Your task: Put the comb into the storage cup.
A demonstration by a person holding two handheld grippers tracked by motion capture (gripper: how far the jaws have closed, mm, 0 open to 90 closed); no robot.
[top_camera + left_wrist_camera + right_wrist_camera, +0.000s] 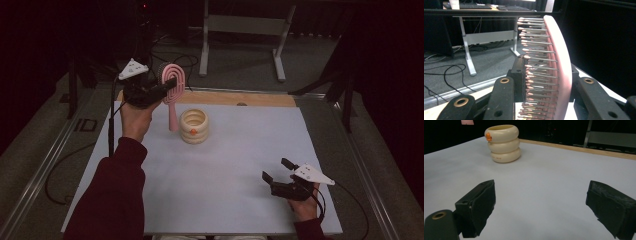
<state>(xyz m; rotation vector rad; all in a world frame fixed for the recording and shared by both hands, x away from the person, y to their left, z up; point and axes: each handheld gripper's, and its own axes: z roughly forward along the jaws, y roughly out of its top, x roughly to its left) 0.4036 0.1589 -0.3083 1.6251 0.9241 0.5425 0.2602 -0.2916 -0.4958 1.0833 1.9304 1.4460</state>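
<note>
- The left claw (167, 86) is clamping the head of a pink hairbrush (173, 80), lifting it clear of the worktop (240, 155).
- The brush is hanging handle-down from the claw, just above and beside a cream ringed holder (194, 126).
- Judging by this, the pick-up is done; lowering the brush into the holder is remaining.
- The brush is showing rows of metal bristles (536, 75) with pink tips.
- The right claw (277, 170) is resting with its jaws wide apart, holding nothing, well away from the holder.

- One pink hairbrush (173, 87).
- One cream ribbed holder (194, 126), three stacked rings.
- Two grippers: left gripper (165, 87), right gripper (276, 169).
- One worktop (225, 170).
</note>
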